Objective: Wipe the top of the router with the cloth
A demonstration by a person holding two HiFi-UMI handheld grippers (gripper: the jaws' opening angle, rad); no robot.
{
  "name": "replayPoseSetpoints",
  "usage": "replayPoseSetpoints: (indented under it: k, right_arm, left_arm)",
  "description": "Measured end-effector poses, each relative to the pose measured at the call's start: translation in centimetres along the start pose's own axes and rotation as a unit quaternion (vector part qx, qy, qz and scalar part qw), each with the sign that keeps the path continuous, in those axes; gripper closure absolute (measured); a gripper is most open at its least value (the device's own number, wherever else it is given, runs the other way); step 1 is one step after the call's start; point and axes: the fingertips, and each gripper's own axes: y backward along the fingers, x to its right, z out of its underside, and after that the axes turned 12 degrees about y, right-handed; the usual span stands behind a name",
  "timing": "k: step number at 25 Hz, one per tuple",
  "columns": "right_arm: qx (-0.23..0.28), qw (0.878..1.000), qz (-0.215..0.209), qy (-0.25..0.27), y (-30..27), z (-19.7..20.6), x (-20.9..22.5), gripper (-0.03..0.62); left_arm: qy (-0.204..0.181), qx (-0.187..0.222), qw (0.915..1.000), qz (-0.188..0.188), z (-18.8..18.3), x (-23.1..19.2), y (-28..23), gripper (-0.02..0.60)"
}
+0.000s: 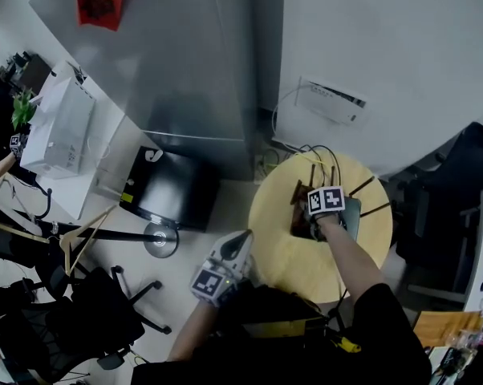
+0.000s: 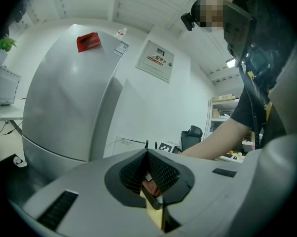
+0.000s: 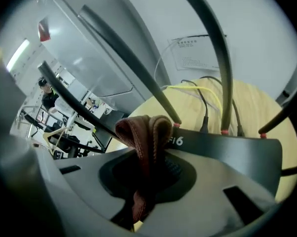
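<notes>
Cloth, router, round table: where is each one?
cloth [image 3: 143,132], right gripper view, its folded brown middle.
router [image 3: 222,149], right gripper view, its dark body.
round table [image 1: 283,257], head view, bare yellow top.

My round, pale yellow surface [image 1: 286,259] stands just in front of me, close to the white wall [image 1: 402,46]. The dark router [image 1: 352,213] lies on its far half, right of the middle, with its antennas [image 1: 362,186] spread outward. Black and yellow cables [image 1: 326,157] run from the router's far edge across the surface toward the wall.
</notes>
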Motion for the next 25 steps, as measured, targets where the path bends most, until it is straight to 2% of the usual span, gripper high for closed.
replayPoseSetpoints:
  k: [8,16,25]
  right_arm:
    - [-0.02,0.998,0.043,0.039,0.8,0.7,2.0,0.531]
    - [-0.016,0.996,0.081,0.031,3.0,2.9,5.6,0.531]
    - [-0.008,0.994,0.105,0.005,5.2,4.9,9.4,0.53]
  left_arm:
    - [-0.01,-0.009,0.9998,0.016,0.5,1.1,-0.9,0.584]
    - [-0.016,-0.02,0.9986,0.047,0.7,2.6,-2.3,0.584]
    - [-0.019,-0.029,0.9975,0.062,1.4,3.5,-3.1,0.584]
